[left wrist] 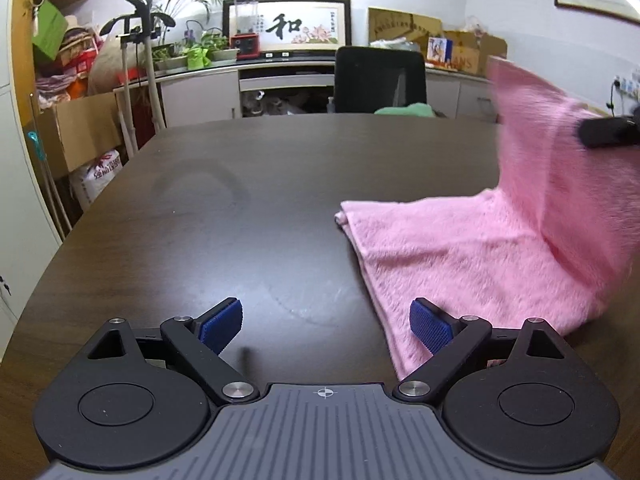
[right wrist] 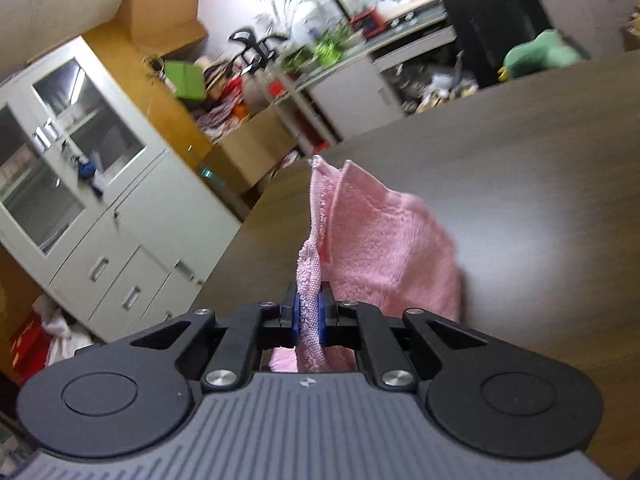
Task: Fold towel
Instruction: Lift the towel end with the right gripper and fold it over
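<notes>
A pink towel [left wrist: 472,256] lies on the dark wooden table [left wrist: 240,200], its right part lifted high in a blurred sheet. My left gripper [left wrist: 326,326] stands open low over the table. Its right blue pad [left wrist: 430,328] hovers over the towel's near left edge, its left pad over bare wood; nothing is between them. In the right wrist view my right gripper [right wrist: 309,316] is shut on a bunched edge of the towel [right wrist: 384,248], which rises ahead of the jaws and drapes to the right. A black part of the right gripper [left wrist: 608,132] shows against the raised cloth in the left wrist view.
A black office chair [left wrist: 380,80] stands behind the table's far edge with a green plush [right wrist: 540,54] on it. Cardboard boxes, plants and a cabinet [right wrist: 92,208] line the room's left side. Bare table surface extends to the left of the towel.
</notes>
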Demonstrator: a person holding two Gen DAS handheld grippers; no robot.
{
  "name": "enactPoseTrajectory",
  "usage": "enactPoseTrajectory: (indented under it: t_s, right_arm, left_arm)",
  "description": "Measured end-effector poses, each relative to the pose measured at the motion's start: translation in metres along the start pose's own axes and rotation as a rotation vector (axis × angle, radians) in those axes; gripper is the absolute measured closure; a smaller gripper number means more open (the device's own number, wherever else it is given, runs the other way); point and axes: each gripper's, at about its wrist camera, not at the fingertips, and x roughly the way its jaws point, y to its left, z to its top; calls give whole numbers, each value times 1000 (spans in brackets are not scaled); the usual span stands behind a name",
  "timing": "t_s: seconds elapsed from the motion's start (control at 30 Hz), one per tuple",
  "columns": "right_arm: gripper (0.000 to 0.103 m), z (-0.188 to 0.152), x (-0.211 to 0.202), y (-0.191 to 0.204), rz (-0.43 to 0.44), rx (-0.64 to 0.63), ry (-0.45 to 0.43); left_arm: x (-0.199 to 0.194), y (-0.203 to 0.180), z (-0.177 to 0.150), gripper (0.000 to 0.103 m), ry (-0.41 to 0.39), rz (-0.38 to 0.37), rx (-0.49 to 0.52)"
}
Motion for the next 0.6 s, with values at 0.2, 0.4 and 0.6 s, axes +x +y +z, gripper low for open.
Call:
enactPoseTrajectory:
  t_s: [0.2,0.4,0.6]
  right_arm:
    - [94,-10,50,16,-12,10,77]
    - [94,-17,78,26,-50,-1,126]
    - [78,-26,92,37,-52,-22,174]
  left_arm:
    - [-3,5,-4,8,-2,0,8]
    - [-6,18,-5,5,-2,4,-15]
    - [-9,17,-6,5,0,-7,-18]
